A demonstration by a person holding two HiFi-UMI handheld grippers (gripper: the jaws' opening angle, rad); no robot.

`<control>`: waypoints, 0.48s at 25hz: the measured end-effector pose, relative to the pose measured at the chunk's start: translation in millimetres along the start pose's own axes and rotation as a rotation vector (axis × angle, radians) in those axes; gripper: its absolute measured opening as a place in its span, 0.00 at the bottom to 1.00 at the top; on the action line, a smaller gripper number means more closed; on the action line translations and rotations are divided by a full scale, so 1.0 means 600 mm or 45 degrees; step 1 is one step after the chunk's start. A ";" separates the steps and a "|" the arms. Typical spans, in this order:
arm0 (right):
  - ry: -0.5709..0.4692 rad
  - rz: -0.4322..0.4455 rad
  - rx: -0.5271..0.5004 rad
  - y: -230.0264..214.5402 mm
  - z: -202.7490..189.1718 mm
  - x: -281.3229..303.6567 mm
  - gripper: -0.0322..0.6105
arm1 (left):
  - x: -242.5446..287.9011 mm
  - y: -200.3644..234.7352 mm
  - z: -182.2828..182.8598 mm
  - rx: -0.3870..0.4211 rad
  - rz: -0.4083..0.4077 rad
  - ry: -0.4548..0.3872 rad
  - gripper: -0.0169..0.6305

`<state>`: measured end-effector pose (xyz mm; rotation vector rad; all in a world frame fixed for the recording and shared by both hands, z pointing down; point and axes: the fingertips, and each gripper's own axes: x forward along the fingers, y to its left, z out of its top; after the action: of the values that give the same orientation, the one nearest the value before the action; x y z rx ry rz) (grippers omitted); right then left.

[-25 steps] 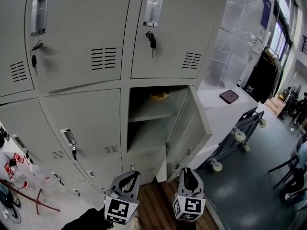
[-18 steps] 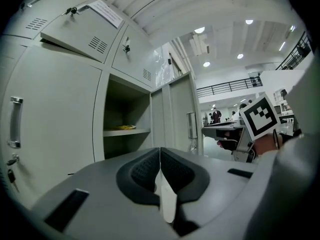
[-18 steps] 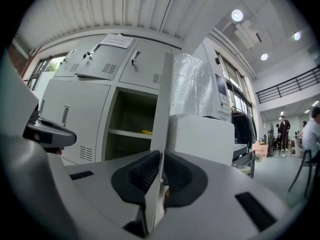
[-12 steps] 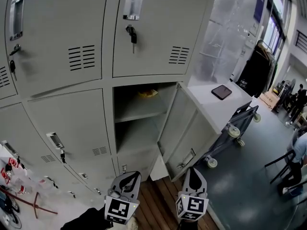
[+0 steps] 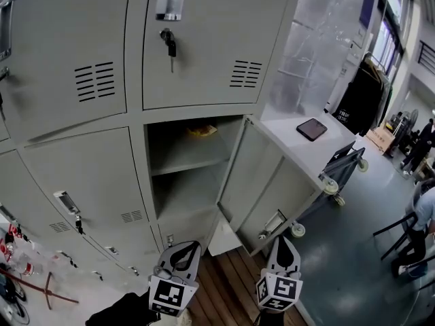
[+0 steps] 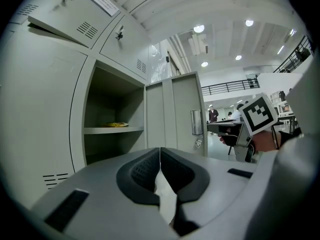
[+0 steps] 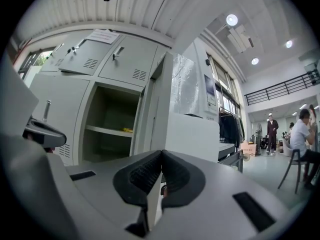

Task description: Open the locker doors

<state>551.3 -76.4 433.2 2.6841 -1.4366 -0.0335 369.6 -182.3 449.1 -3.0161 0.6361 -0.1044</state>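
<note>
Grey metal lockers (image 5: 102, 60) across the left and top of the head view, with one open door (image 5: 262, 182) swung out to the right, its free edge toward the right gripper (image 5: 284, 248). Behind that, a bare compartment (image 5: 183, 182) with a shelf and a small yellow item (image 5: 201, 131) on it. Low in the middle, the left gripper (image 5: 182, 251), just below the foot of the compartment, fingers pressed together and holding nothing. Right fingers likewise together and empty, having just been closing. Both pointing level at the lockers.

Nearest shut door (image 5: 88, 182): directly left of the compartment, up and to the left of the left gripper. Handle (image 5: 66, 201) toward its left side, a slim bar with its long axis roughly up and down and a key hanging below. Probably work for the left gripper, being nearer; right gripper well apart from that handle, on the open door's side. Calls for parted fingers before any reach. Higher up, two more shut doors, one with a key (image 5: 168, 43).
</note>
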 end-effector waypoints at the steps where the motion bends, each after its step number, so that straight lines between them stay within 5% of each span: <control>1: 0.002 -0.005 0.000 -0.006 -0.001 0.003 0.07 | 0.005 -0.001 0.001 0.000 0.000 -0.001 0.06; 12: -0.004 -0.032 -0.003 -0.061 -0.006 0.041 0.07 | 0.053 -0.019 0.008 0.005 -0.005 -0.019 0.06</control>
<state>595.4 -76.3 434.1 2.7015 -1.4032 -0.0410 403.6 -184.8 446.6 -3.0118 0.6279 -0.0830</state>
